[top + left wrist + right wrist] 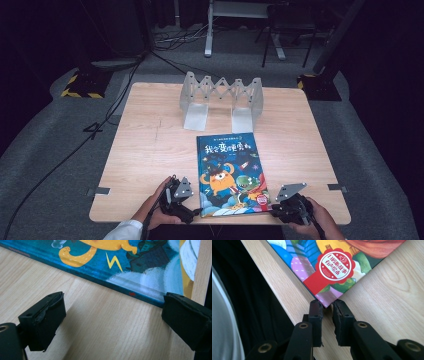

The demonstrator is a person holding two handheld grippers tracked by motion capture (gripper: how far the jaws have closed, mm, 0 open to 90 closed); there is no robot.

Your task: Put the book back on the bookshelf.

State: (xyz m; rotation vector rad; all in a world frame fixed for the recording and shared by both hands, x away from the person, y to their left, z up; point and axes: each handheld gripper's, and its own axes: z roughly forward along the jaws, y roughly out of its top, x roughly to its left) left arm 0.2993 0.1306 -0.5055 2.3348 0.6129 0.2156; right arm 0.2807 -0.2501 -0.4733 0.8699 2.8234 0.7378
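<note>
A folding rack (221, 95) stands beyond the book (231, 172), whose long axis runs away toward it. The right gripper (327, 305) is clamped on the book's corner; the left gripper (112, 315) gapes beside its spine.

The worktop (150, 145) is a square panel of light wood grain. At its far edge stands an expandable bookend rack (221, 95), grey, upright, with a zigzag lattice spanning two end plates; two flat base tongues extend from it toward the near side. Metal brackets (101, 191) are fitted at the left and right edges of the worktop. The floor (45, 150) is grey carpet. A black cable (75, 150) runs across it to the left. Yellow-black striped stand bases (80, 85) sit beyond the far corners.
</note>
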